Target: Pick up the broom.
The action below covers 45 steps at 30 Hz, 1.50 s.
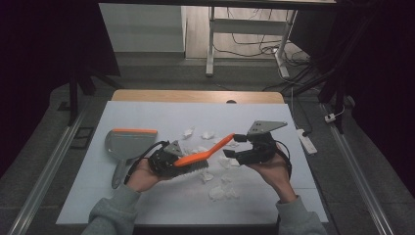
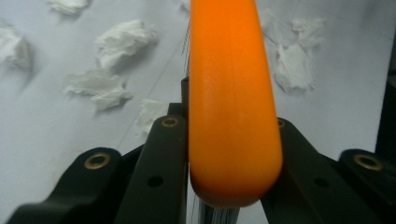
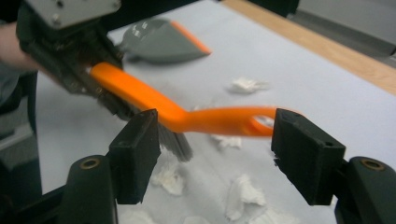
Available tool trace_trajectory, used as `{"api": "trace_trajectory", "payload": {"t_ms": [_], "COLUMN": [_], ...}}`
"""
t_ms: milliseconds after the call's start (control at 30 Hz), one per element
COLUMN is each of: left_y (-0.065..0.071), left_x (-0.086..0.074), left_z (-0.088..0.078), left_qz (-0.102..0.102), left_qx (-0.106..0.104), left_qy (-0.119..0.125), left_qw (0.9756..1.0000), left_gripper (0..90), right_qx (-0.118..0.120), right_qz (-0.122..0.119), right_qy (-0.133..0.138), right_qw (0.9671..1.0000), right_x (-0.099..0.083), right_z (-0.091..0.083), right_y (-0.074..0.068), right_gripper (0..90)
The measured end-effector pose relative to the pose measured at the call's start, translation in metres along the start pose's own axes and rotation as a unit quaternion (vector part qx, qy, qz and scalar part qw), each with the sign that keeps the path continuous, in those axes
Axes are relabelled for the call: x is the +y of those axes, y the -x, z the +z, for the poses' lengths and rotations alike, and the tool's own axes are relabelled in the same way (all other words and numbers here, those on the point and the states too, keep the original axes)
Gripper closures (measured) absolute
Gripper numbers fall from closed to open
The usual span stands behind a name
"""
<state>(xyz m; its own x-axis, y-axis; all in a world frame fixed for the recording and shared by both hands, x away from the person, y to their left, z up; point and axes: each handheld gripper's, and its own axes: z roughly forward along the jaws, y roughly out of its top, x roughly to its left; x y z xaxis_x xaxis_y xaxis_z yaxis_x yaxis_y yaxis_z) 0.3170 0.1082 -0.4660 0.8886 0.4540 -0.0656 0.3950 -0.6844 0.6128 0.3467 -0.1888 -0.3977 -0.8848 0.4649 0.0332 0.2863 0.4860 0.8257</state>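
An orange-handled brush (image 1: 201,155) is held above the white sheet (image 1: 147,196) that covers the table, its bristled head clamped between the closed jaws of the left gripper (image 1: 169,160). The brush's long axis runs from that gripper up and away to the right in the high view, the handle tip pointing toward the right gripper (image 1: 244,144). The right gripper's jaws are spread wide, one on each side of the handle's looped end, and whether a pad touches it cannot be told. Crumpled paper scraps (image 1: 222,192) are scattered beneath and around the brush. A grey dustpan (image 1: 125,144) with an orange lip is seen left of the brush.
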Motion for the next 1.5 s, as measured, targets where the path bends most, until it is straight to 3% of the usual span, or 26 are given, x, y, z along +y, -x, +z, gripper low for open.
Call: {"api": "trace_trajectory", "payload": {"t_ms": [133,233,367,400,433,467,500,533,633,700,733,767,867,900,933,967,1000,1067,1167,1267,1433,1500], "left_y": [0.005,0.012,0.021,0.023,0.024,0.026,0.027,0.028,0.031,0.034,0.035,0.036,0.039,0.039,0.040,0.040,0.040,0.040,0.039,0.036,0.031,0.031], "left_x": [0.004,0.008,0.012,0.013,0.014,0.015,0.016,0.016,0.017,0.018,0.019,0.019,0.020,0.020,0.020,0.020,0.021,0.020,0.020,0.018,0.016,0.015], "left_z": [0.001,0.001,0.002,0.002,0.002,0.002,0.002,0.001,-0.002,-0.004,-0.004,-0.005,-0.006,-0.006,-0.006,-0.006,-0.006,-0.005,-0.005,-0.007,-0.008,-0.009], "left_qz": [0.012,0.034,0.062,0.068,0.073,0.073,0.078,0.080,0.087,0.095,0.098,0.101,0.104,0.104,0.104,0.106,0.108,0.111,0.109,0.107,0.104,0.095], "left_qx": [-0.013,-0.021,-0.026,-0.024,-0.024,-0.023,-0.023,-0.023,-0.022,-0.024,-0.025,-0.026,-0.025,-0.027,-0.029,-0.031,-0.034,-0.040,-0.047,-0.053,-0.047,-0.029], "left_qy": [-0.011,-0.025,-0.042,-0.046,-0.050,-0.051,-0.053,-0.053,-0.058,-0.063,-0.064,-0.064,-0.064,-0.065,-0.065,-0.065,-0.066,-0.069,-0.066,-0.060,-0.042,-0.026], "left_qw": [0.9998,0.9989,0.9969,0.9964,0.9958,0.9958,0.9953,0.9951,0.9943,0.9932,0.9929,0.9926,0.9922,0.9921,0.9920,0.9918,0.9914,0.9906,0.9907,0.9910,0.9926,0.9947], "left_gripper": [79.3,79.3,79.4,79.4,79.4,79.4,79.4,79.4,79.5,79.4,79.4,79.4,79.5,79.4,79.5,79.4,79.4,79.4,79.1,78.8,76.9,65.5], "right_qx": [0.003,0.007,0.016,0.025,0.025,0.035,0.035,0.044,0.051,0.061,0.071,0.074,0.082,0.086,0.095,0.100,0.100,0.111,0.120,0.117,0.110,0.102], "right_qz": [-0.030,-0.049,-0.076,-0.088,-0.088,-0.099,-0.099,-0.107,-0.115,-0.124,-0.135,-0.139,-0.147,-0.150,-0.162,-0.170,-0.170,-0.183,-0.188,-0.191,-0.193,-0.184], "right_qy": [-0.035,-0.059,-0.091,-0.106,-0.106,-0.120,-0.120,-0.131,-0.141,-0.154,-0.168,-0.176,-0.186,-0.194,-0.207,-0.214,-0.214,-0.219,-0.214,-0.208,-0.203,-0.199], "right_qw": [0.9989,0.9970,0.9928,0.9902,0.9902,0.9872,0.9872,0.9847,0.9820,0.9784,0.9738,0.9717,0.9681,0.9657,0.9600,0.9567,0.9567,0.9518,0.9509,0.9521,0.9535,0.9572], "right_x": [0.003,0.005,0.009,0.010,0.010,0.010,0.010,0.009,0.008,0.007,0.005,0.004,0.002,0.001,-0.001,-0.003,-0.003,-0.005,-0.006,-0.006,-0.006,-0.006], "right_z": [0.011,0.016,0.022,0.025,0.025,0.028,0.028,0.032,0.036,0.041,0.045,0.048,0.052,0.054,0.060,0.061,0.061,0.063,0.062,0.061,0.061,0.060], "right_y": [-0.010,-0.017,-0.027,-0.032,-0.032,-0.036,-0.036,-0.039,-0.042,-0.045,-0.048,-0.050,-0.053,-0.054,-0.056,-0.057,-0.057,-0.057,-0.057,-0.058,-0.058,-0.055], "right_gripper": [31.2,32.6,34.2,34.0,34.0,33.9,33.9,34.2,35.1,35.8,37.8,39.6,43.1,46.4,53.1,59.3,59.3,64.8,65.9,66.3,66.9,67.4]}}
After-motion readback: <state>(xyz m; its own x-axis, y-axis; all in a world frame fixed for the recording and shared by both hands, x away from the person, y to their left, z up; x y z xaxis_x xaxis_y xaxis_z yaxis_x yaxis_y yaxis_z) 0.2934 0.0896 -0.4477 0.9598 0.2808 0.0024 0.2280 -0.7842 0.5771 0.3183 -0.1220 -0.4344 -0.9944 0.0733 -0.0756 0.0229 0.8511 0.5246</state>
